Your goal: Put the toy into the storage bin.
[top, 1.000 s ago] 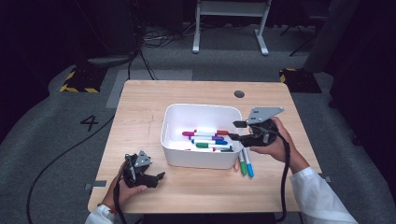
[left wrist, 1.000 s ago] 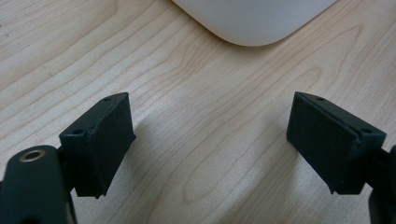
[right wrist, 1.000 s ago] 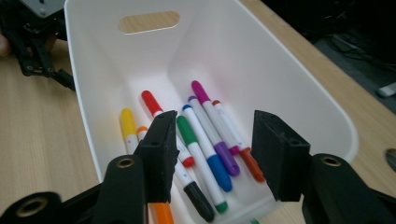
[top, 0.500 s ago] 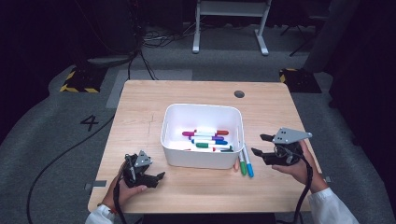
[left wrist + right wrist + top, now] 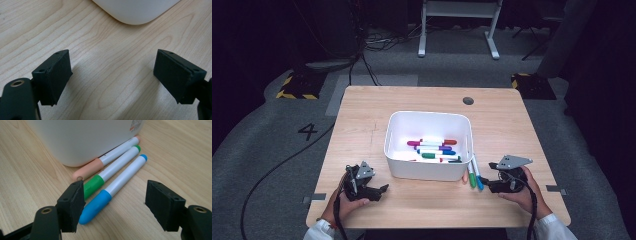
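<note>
A white bin point(image 5: 428, 115) stands mid-table with several coloured markers point(image 5: 434, 149) lying in it. Against its right wall, on the wood, lie a peach marker point(image 5: 465, 176), a green marker point(image 5: 471, 176) and a blue marker point(image 5: 477, 178). My right gripper point(image 5: 487, 181) rests just right of them, open and empty; in the right gripper view point(image 5: 115, 205) its jaws straddle the blue marker's cap point(image 5: 96, 205), with the green marker point(image 5: 107, 175), the peach marker point(image 5: 100, 163) and the bin point(image 5: 82, 137) beyond. My left gripper point(image 5: 383, 189) sits at the bin's front left, open point(image 5: 112, 75) over bare wood.
The wooden table point(image 5: 362, 110) has a small dark hole point(image 5: 468, 101) near its far edge. The bin's corner point(image 5: 136, 11) lies just ahead of the left jaws. The table's front edge is close behind both hands. Cables and a stand sit on the floor beyond.
My right gripper has moved from over the bin's right rim out and down to the table beside the three loose markers. The left gripper has stayed put.
</note>
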The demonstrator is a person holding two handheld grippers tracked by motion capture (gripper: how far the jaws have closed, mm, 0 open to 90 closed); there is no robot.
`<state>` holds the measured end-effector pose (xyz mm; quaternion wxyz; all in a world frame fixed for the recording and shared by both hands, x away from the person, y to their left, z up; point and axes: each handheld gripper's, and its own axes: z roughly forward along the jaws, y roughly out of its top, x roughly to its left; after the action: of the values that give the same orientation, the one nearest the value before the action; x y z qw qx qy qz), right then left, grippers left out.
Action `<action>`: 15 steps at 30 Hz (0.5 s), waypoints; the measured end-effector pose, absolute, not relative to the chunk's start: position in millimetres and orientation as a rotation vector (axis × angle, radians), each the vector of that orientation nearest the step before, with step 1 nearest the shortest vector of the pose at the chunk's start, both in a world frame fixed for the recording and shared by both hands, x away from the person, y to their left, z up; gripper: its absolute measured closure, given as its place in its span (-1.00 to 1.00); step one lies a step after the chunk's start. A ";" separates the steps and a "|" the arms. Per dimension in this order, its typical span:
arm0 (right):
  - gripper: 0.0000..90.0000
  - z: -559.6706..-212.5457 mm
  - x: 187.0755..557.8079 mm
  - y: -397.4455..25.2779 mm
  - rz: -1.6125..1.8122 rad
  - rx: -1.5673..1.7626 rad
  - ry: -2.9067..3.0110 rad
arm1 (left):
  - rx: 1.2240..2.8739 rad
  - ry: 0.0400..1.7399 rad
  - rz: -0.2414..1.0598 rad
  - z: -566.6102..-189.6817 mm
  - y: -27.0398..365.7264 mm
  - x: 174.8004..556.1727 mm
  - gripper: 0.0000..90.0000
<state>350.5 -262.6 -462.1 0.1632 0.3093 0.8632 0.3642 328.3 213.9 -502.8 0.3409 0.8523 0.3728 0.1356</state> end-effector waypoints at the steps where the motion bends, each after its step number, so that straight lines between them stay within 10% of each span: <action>1: -0.28 -464.1 350.8 -262.8 1.046 0.892 2.464 | 2.216 0.973 0.350 -502.9 213.9 328.3 -0.67; 15: -0.29 -480.1 354.6 -262.8 1.049 0.949 2.465 | 2.219 0.970 0.353 -502.8 214.1 328.1 -0.67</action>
<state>354.6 -262.8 -480.1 0.1491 0.3302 0.8576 0.3651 328.1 214.1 -502.8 0.3402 0.8526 0.3727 0.1356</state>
